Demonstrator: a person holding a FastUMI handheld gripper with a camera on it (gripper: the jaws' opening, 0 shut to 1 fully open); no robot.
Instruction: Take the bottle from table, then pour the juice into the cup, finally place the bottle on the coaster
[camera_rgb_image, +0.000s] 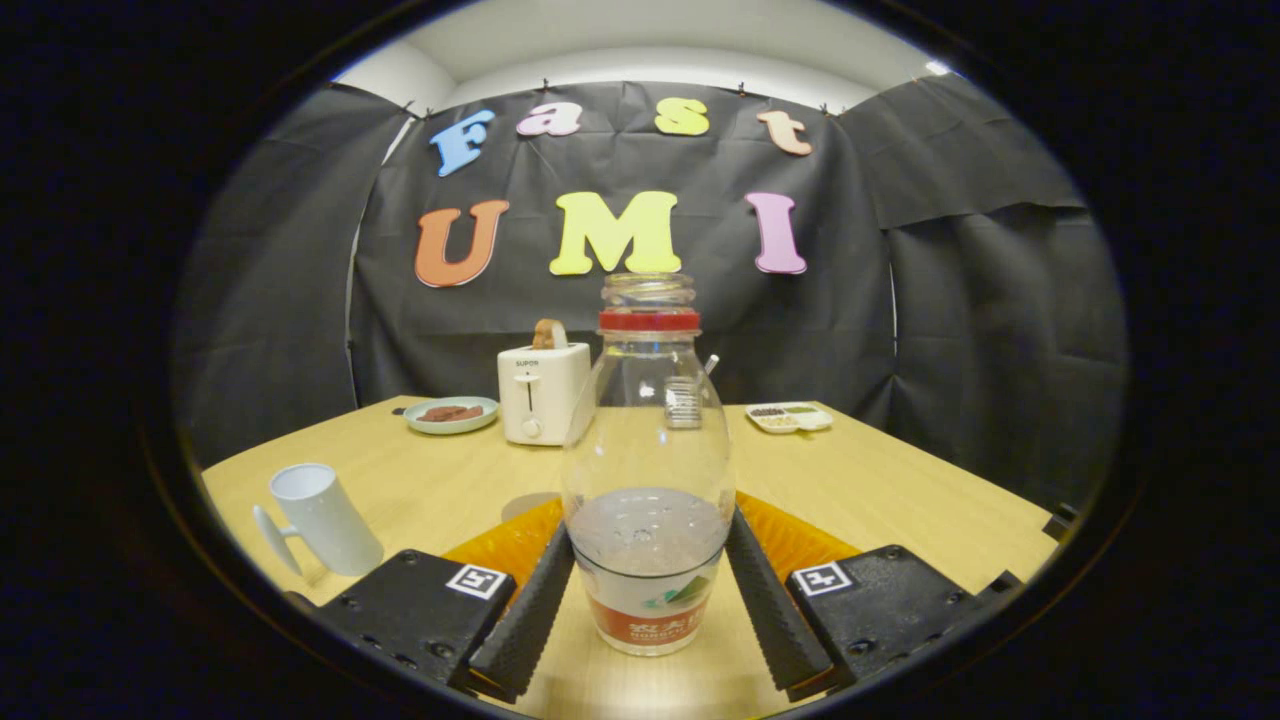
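We are looking straight down our claw, and the bottle is standing upright right between its two fingers. Both fingers are pressing against the bottle's lower sides, so we are gripping it low on the body. The bottle is clear, with a red ring at its open neck, a label around the base, and liquid sitting in roughly its lower third. Whether its base is resting on the tabletop or hanging just above it, we cannot tell.

An orange coaster is peeking out from behind the bottle, just beyond the fingers on both sides. Off to the left of the claw, a white cup is standing on the tabletop, well apart from the bottle, its handle pointing away from us to the left.

Farther beyond the bottle we are seeing a white toaster with a slice of bread poking up from its slot, a plate beside it to the left, and a small divided tray to the right.
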